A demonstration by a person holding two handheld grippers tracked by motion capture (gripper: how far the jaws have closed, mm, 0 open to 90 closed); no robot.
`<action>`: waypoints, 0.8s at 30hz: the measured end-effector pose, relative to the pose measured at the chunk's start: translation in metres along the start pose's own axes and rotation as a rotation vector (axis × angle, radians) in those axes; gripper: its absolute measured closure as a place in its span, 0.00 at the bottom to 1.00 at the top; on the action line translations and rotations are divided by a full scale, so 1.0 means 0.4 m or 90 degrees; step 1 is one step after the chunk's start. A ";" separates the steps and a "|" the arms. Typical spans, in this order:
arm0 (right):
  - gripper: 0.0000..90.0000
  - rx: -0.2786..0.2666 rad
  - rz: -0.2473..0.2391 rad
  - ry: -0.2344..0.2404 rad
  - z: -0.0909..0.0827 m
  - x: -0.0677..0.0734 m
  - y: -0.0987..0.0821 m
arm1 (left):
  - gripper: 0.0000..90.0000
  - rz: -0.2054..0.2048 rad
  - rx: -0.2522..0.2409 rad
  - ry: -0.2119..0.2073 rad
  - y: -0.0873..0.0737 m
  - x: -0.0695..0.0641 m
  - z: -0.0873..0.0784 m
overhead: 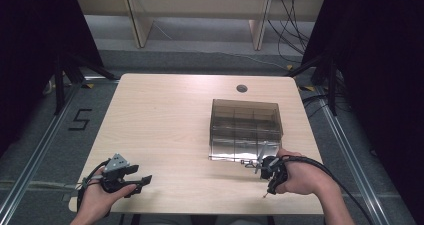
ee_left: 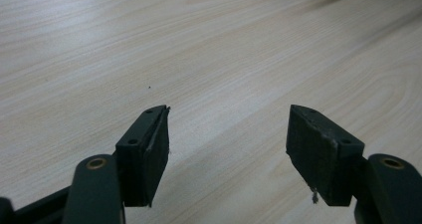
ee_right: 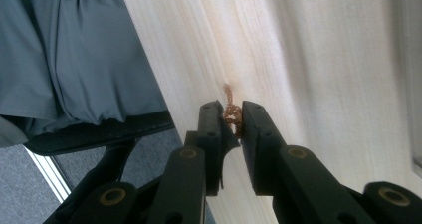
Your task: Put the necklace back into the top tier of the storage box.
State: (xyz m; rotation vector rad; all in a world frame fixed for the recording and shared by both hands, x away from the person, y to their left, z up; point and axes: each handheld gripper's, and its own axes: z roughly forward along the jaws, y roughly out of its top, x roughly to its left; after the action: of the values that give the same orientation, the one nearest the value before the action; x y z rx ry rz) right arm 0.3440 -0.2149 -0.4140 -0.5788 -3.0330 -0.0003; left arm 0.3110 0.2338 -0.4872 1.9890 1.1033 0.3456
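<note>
My right gripper (overhead: 270, 189) hovers over the table's front right edge, just in front of a smoky clear compartment box (overhead: 245, 108). Seen from the right gripper view, its jaws (ee_right: 231, 107) are shut on a thin brown twisted cord (ee_right: 230, 114), whose short end sticks out past the tips. From above, that cord (overhead: 265, 195) shows as a small brown tip below the hand. My left gripper (overhead: 141, 183) rests low at the table's front left, a hand around it. Its jaws (ee_left: 229, 110) stand open, with bare wood between them.
The light wooden table (overhead: 165, 120) has a round cable hole (overhead: 242, 88) near its far edge. The box has several inner compartments. Beyond the table's front edge, the right gripper view shows grey clothing (ee_right: 64, 59) and a black chair part (ee_right: 99, 129).
</note>
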 end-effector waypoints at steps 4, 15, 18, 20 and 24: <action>0.88 -0.005 -0.006 -0.007 -0.024 -0.001 0.000 | 0.37 -0.004 0.001 -0.004 0.000 -0.001 0.000; 0.88 0.000 -0.001 -0.018 -0.068 -0.003 0.004 | 0.37 0.000 0.005 -0.002 0.000 0.000 0.000; 0.88 -0.002 -0.007 -0.018 -0.071 -0.006 0.005 | 0.37 -0.001 0.004 -0.010 0.000 0.000 0.001; 0.89 0.001 -0.009 -0.019 -0.073 -0.008 0.005 | 0.37 -0.002 0.005 -0.010 0.000 0.000 0.001; 0.88 0.001 0.000 -0.019 -0.082 -0.008 0.004 | 0.37 0.006 0.013 -0.008 0.001 0.003 -0.001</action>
State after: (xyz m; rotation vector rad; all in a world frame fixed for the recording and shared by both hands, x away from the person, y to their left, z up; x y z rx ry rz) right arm 0.3494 -0.2150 -0.3816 -0.5831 -3.0611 0.0114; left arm 0.3117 0.2350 -0.4866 2.0125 1.0946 0.3266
